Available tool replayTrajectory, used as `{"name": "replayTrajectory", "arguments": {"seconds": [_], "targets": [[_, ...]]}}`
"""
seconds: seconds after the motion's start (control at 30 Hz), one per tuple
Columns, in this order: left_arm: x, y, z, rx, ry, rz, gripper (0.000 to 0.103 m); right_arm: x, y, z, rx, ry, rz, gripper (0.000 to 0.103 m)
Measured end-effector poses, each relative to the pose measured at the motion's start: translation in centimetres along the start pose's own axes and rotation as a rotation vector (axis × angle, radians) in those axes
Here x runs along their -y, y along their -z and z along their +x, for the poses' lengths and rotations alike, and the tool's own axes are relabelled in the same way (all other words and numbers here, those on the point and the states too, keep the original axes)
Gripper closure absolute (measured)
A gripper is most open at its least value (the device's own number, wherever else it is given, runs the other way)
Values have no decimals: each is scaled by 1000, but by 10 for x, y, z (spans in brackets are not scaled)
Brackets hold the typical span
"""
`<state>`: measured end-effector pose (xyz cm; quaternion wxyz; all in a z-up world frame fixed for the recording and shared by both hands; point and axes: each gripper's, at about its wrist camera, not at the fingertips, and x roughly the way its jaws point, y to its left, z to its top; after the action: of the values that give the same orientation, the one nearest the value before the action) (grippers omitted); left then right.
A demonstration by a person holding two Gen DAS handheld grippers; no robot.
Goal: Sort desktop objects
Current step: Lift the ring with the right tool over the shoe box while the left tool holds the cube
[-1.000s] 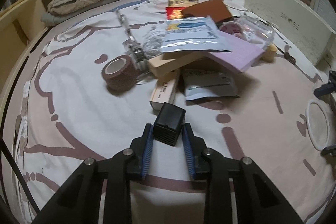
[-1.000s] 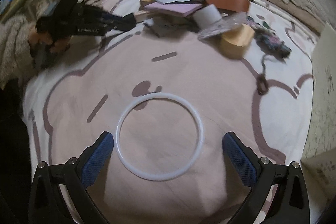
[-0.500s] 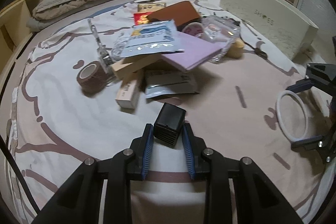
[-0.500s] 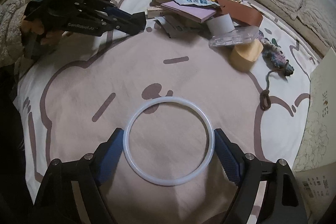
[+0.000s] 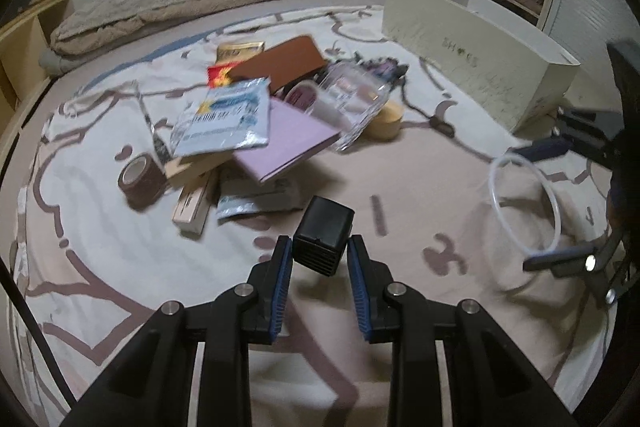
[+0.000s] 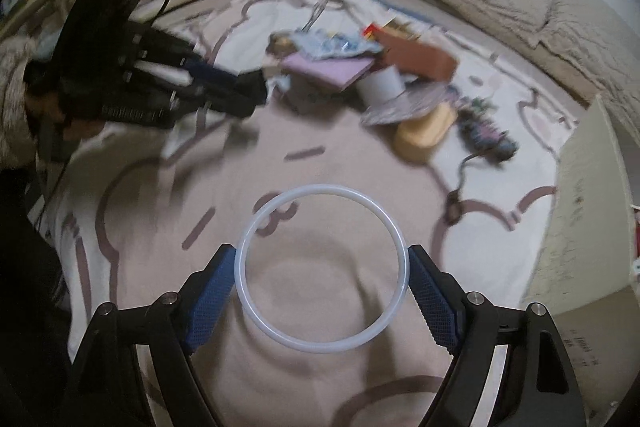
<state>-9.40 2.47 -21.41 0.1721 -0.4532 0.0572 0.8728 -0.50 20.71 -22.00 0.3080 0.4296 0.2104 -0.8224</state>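
Note:
My left gripper [image 5: 320,255] is shut on a small black cube-shaped box [image 5: 323,235] and holds it above the bed sheet. My right gripper [image 6: 322,267] is shut on a white ring [image 6: 322,269], its blue pads touching both sides, lifted off the sheet. The ring [image 5: 524,203] and right gripper [image 5: 560,203] also show at the right of the left wrist view. The left gripper [image 6: 240,91] shows at the upper left of the right wrist view, blurred.
A pile lies mid-bed: a purple pad [image 5: 288,139], a foil pouch [image 5: 224,119], a brown wallet [image 5: 280,63], a clear case [image 5: 352,99], a tape roll [image 5: 140,179], a tan round box [image 5: 386,119]. A cream box [image 5: 472,47] stands at the right. Pillows lie behind.
My right gripper closed on the white ring and lifted it. My left gripper kept the black box and drew back and up from the pile, turning right.

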Motion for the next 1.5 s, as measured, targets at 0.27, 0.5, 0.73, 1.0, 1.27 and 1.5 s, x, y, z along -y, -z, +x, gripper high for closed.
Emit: {"name": "replayTrajectory", "arguments": {"seconds": [0.27,0.5,0.73,1.0,1.27,1.5], "targets": [[24,-24,-17,56,30,-5,75,39,-18,-49,112,101,96,18],[45,-49,-25,103,42,6,75,93,-27,-88,160,200,238,18],[64,-75,-27,148,61,21,75,145,-16,-106,152,302,371,18],[94,-103,-30,200,104,55,75,199,12,-95,43,400,537,18],[118,-123,-26,214,133,65,75,237,30,-82,-54,439,631,18],[135,-140,-19,226,132,82,75,251,38,-70,-125,459,646,18]]}}
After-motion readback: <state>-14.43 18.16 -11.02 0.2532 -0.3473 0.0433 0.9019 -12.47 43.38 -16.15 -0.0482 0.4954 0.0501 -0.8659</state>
